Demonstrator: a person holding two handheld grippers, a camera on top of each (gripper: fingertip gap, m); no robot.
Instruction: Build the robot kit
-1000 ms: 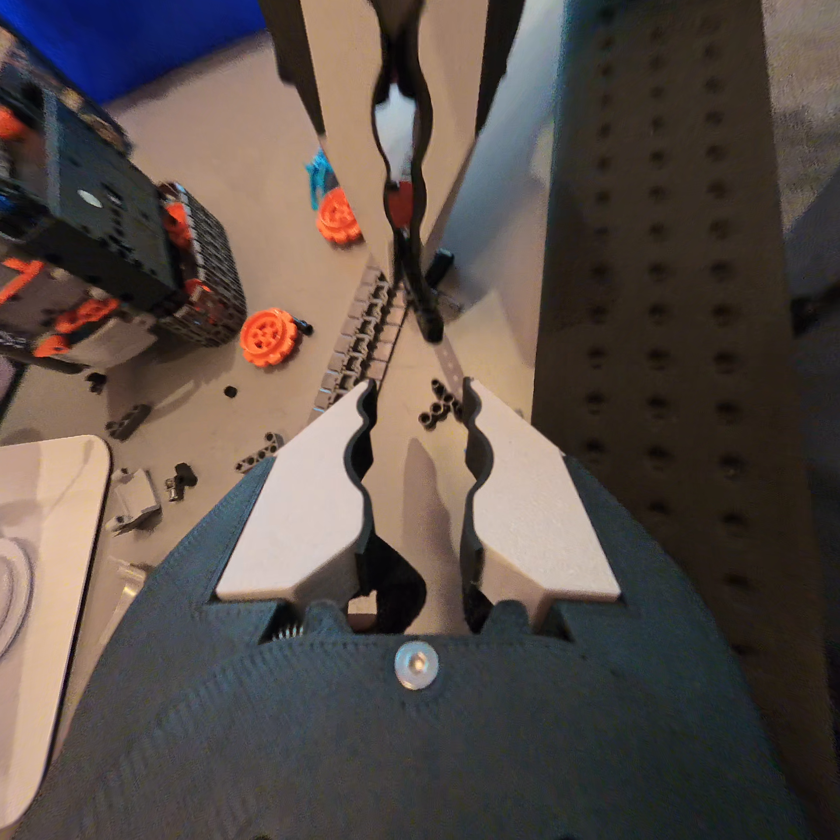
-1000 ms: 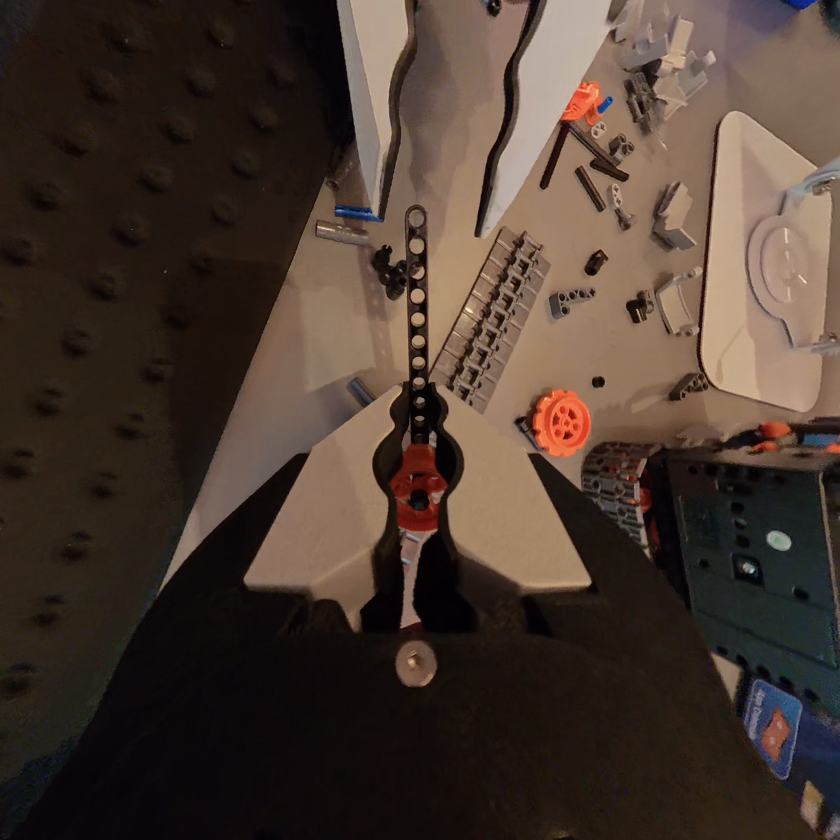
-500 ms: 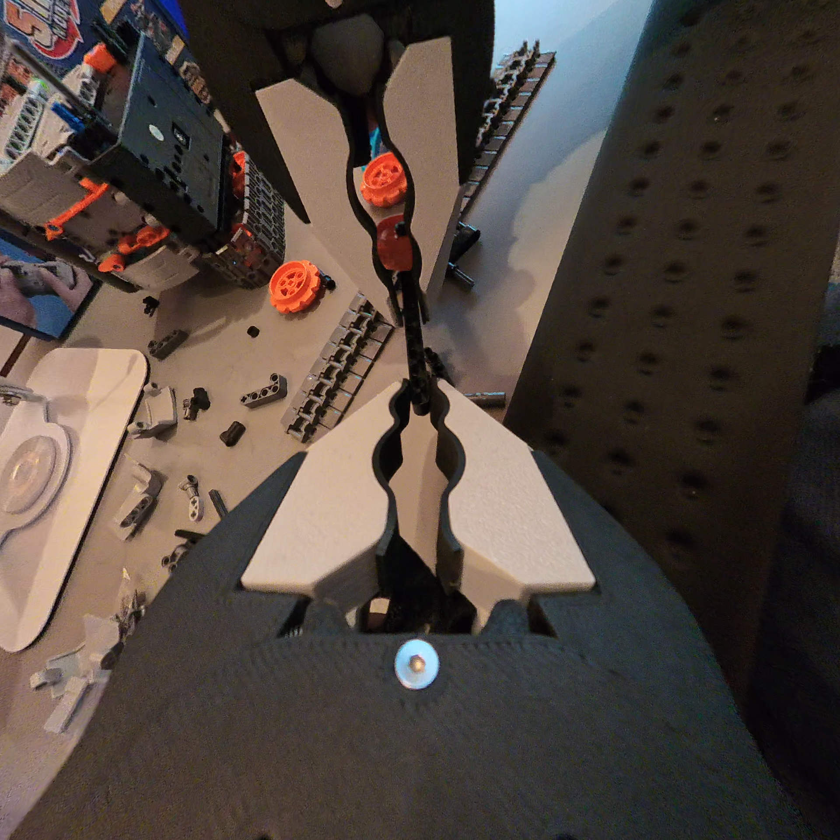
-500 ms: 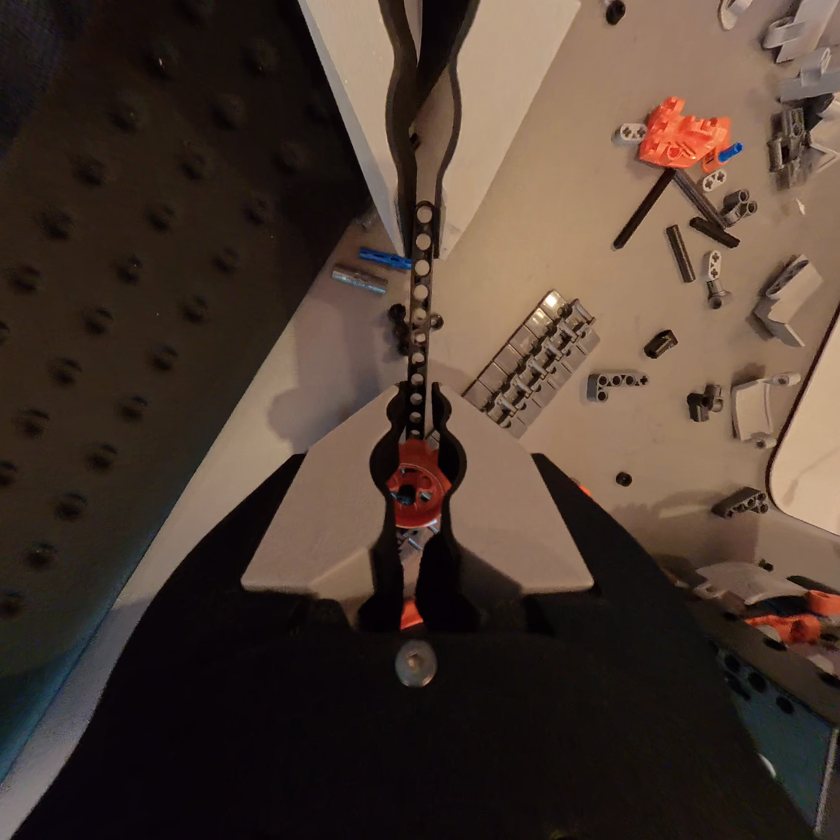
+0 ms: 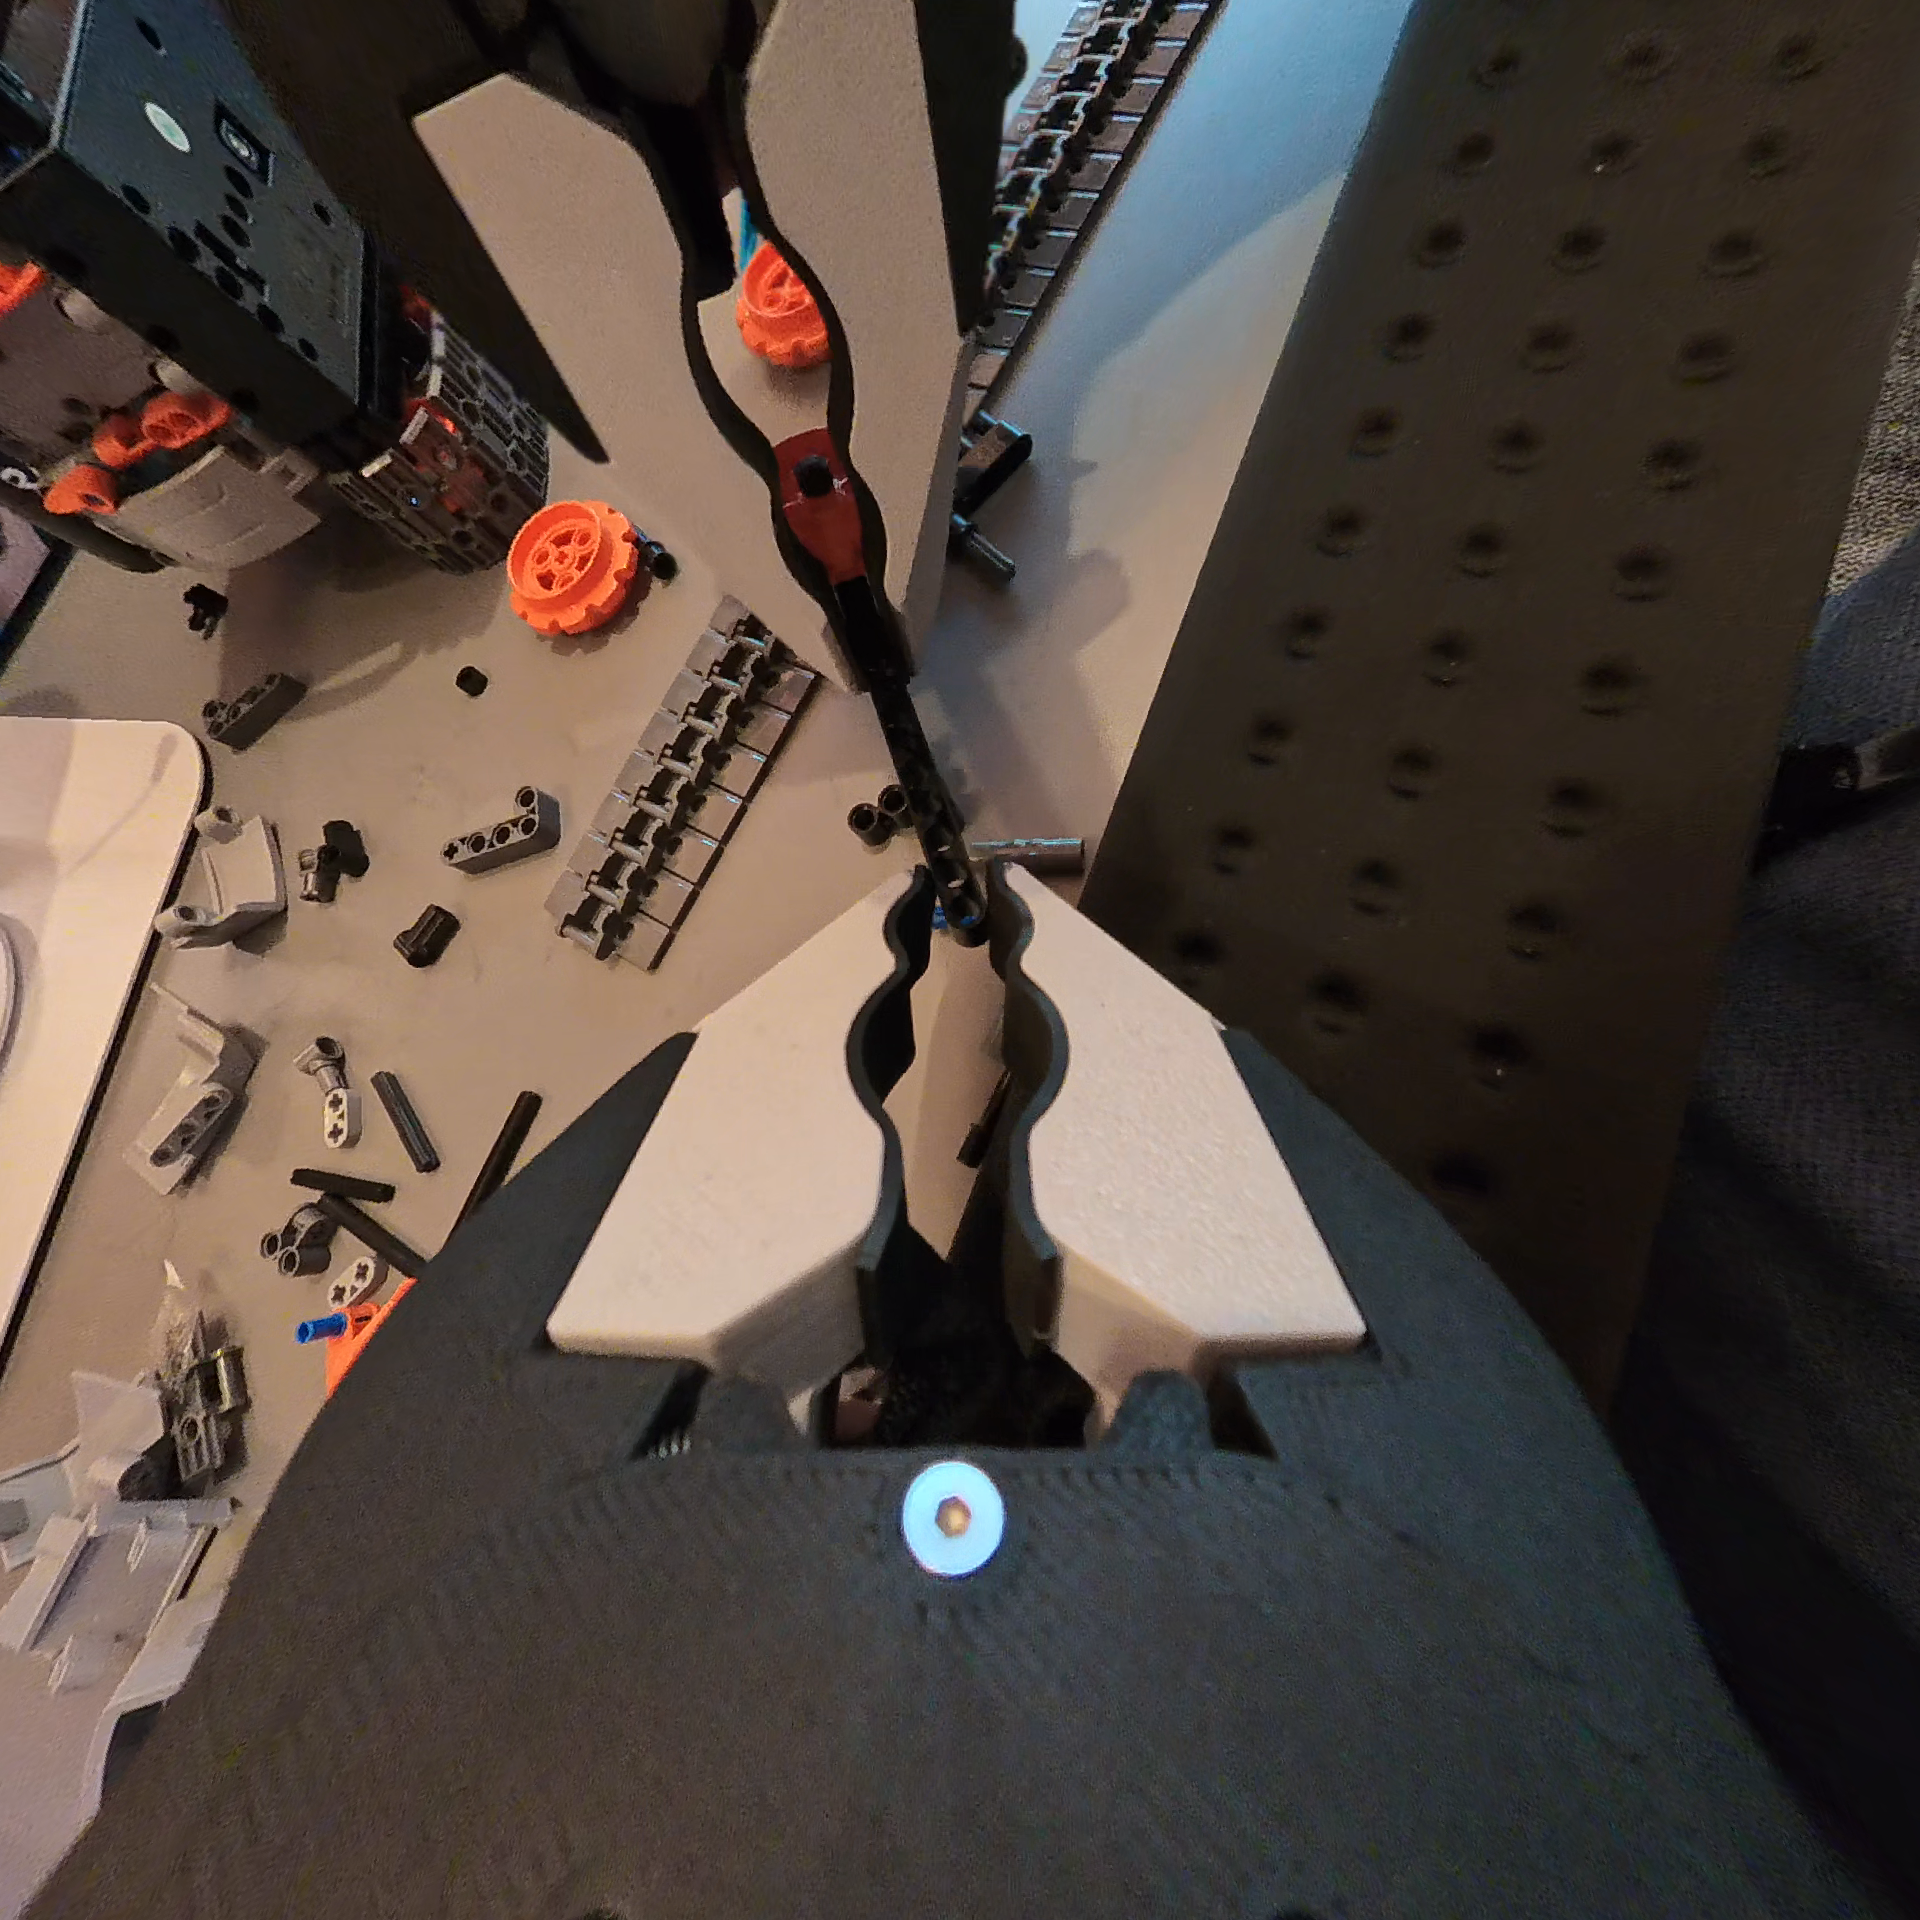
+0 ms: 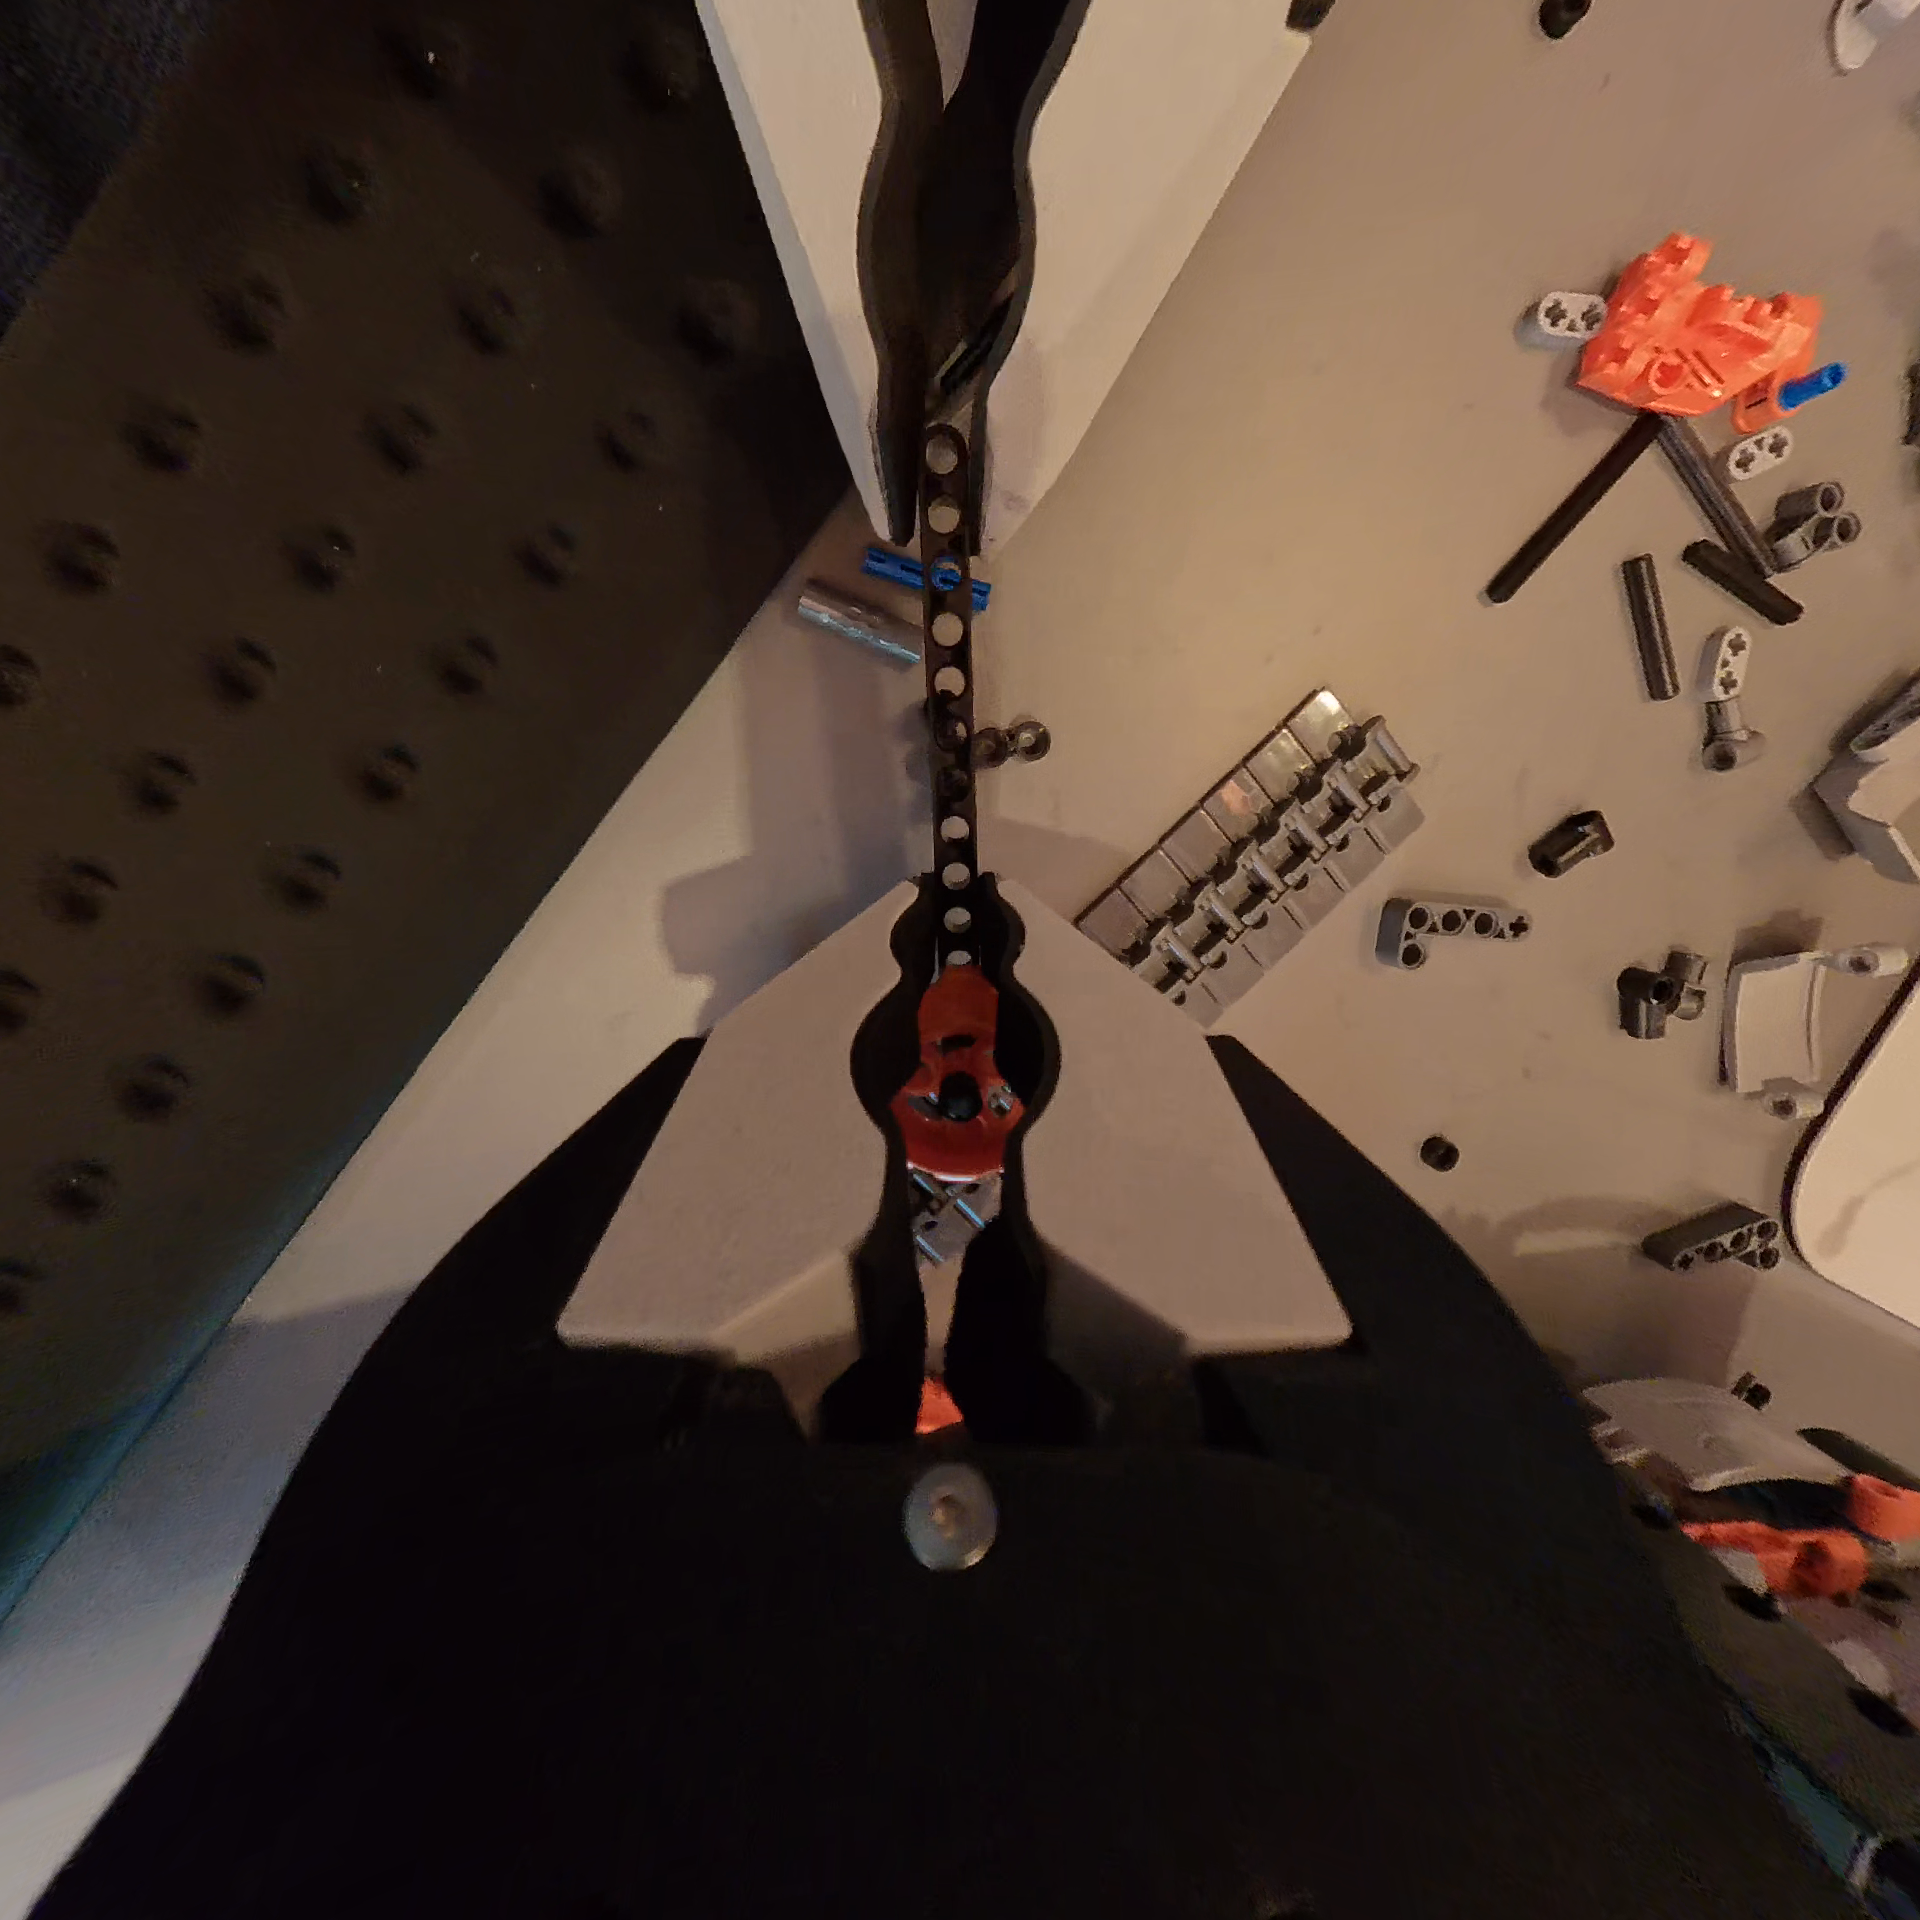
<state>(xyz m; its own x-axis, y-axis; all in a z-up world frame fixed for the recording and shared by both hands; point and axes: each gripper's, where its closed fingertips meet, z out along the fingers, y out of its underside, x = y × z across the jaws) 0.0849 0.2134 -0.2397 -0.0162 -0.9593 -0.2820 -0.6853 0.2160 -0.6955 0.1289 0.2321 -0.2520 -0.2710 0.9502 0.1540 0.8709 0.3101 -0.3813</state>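
Note:
A long black beam with holes [image 5: 914, 748] hangs above the grey table between both grippers. My right gripper [image 6: 956, 883] is shut on one end of the beam [image 6: 951, 727], where a red round piece [image 6: 951, 1091] sits between its jaws. My left gripper [image 5: 958, 888] is closed on the beam's other end at its fingertips. In the left wrist view the right gripper [image 5: 878, 655] comes in from the top with the red piece [image 5: 821, 509]. In the right wrist view the left gripper [image 6: 935, 520] comes in from the top.
A grey track strip [image 5: 675, 810] [image 6: 1257, 842] lies under the beam. An orange wheel [image 5: 566, 566] and a black and grey model [image 5: 208, 312] stand to the left. A dark studded plate [image 5: 1507, 623] [image 6: 312, 623] borders the table. A white tray [image 5: 73, 935], an orange part [image 6: 1704, 343] and several small loose parts lie around. The gap from one gripper's tips to the other's is roughly 6 cm.
My left gripper, open a second ago, has moved up to the beam's free end and closed on it. The right gripper has kept hold of the beam and moved closer.

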